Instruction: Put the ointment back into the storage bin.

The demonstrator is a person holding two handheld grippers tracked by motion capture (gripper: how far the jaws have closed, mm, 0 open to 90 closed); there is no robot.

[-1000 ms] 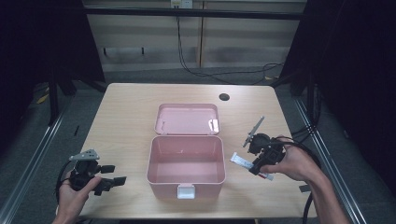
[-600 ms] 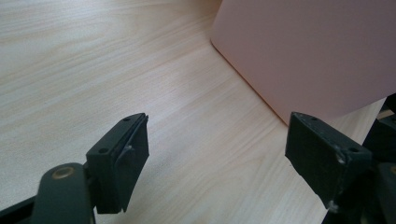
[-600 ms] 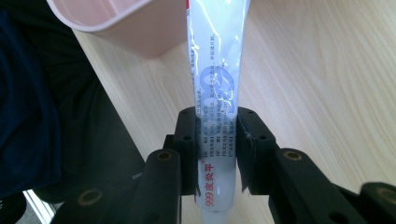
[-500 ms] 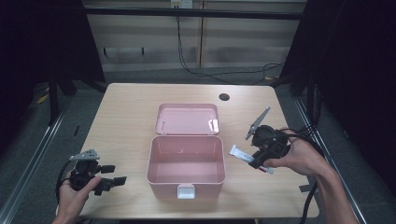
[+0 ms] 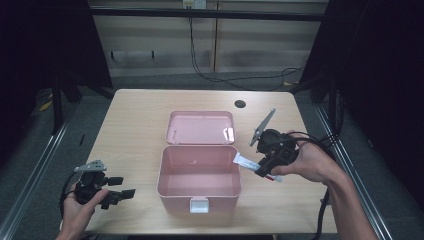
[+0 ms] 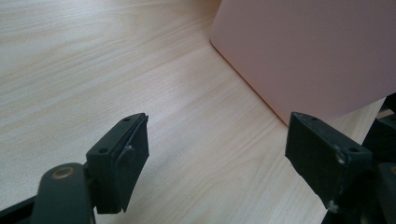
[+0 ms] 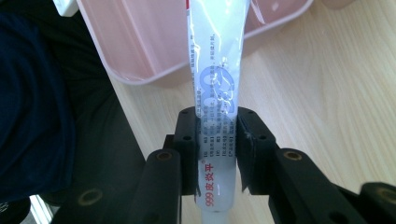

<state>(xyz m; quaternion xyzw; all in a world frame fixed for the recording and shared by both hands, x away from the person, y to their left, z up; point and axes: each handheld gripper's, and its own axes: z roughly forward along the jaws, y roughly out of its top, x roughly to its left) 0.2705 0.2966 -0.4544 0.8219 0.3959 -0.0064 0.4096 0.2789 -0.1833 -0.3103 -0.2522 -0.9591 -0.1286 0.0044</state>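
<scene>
While our right gripper is clamped on the white tube at the box's three o'clock rim, the tube's far end is cut off in the right gripper view. Our left gripper sits unclenched and empty at eight o'clock on the desk, seeing just one wall of the pink box.

Lab recording bay: bare wooden table between dark curtains, metal floor rails, loose cables behind.
</scene>
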